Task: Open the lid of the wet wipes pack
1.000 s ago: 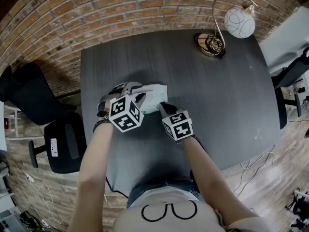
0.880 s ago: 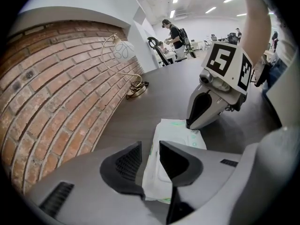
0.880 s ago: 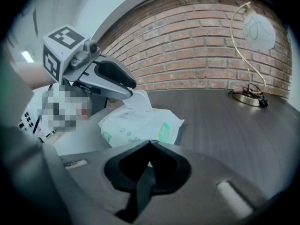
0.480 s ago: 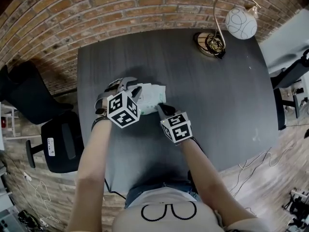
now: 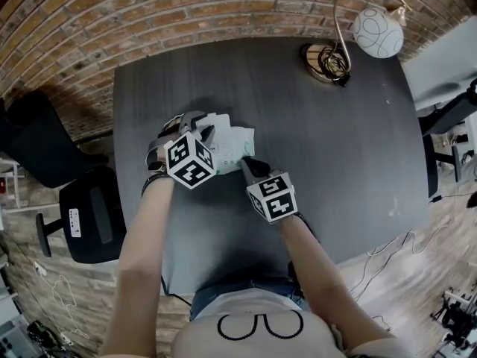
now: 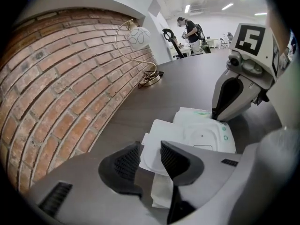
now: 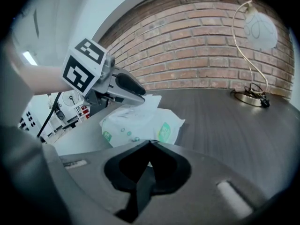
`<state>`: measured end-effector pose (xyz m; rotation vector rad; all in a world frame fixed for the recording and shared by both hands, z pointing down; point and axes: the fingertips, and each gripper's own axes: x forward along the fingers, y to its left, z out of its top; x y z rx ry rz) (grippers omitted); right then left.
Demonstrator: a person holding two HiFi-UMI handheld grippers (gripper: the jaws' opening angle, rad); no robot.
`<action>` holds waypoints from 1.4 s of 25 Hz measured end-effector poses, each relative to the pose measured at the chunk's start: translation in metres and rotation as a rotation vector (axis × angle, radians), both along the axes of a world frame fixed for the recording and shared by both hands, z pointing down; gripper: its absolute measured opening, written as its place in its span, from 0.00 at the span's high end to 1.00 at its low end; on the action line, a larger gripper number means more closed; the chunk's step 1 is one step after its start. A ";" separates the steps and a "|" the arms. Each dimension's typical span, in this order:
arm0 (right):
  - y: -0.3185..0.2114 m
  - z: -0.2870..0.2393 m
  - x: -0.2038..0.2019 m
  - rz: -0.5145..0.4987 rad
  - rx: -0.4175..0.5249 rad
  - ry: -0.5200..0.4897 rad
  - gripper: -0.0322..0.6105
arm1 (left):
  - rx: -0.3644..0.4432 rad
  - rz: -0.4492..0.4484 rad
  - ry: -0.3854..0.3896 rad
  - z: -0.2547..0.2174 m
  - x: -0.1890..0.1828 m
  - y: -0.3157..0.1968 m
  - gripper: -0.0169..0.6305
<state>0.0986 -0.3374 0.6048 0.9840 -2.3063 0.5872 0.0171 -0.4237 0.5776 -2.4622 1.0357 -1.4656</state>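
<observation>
Left tool [image 6: 150, 149] shifted across dark table [image 6: 187, 86], jaws opening around lid [image 6: 164, 129].

A white T-shirt [image 5: 257, 343] printed with a black looped outline is worn over blue denim [image 5: 240, 292]. The left claw [image 5: 203, 131] and right claw [image 5: 246, 164] are moulded in grey, lined with black ribbed pads [image 6: 125, 163], each topped by a black-and-white marker cube [image 5: 190, 160].

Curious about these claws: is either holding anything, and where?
The right gripper pinches the white soft wet wipes pack by its near edge. The left gripper has just been opening around its white plastic lid.
</observation>
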 end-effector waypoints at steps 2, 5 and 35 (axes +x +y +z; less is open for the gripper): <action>0.000 0.001 0.001 -0.003 -0.003 0.000 0.95 | -0.016 -0.005 -0.001 0.006 0.000 -0.001 0.77; -0.001 0.001 0.001 -0.006 -0.006 0.002 0.95 | -0.029 -0.012 0.000 0.012 0.001 -0.003 0.76; 0.033 -0.121 0.006 -0.008 0.240 0.036 0.95 | 0.192 -0.201 0.235 -0.123 -0.043 0.071 0.76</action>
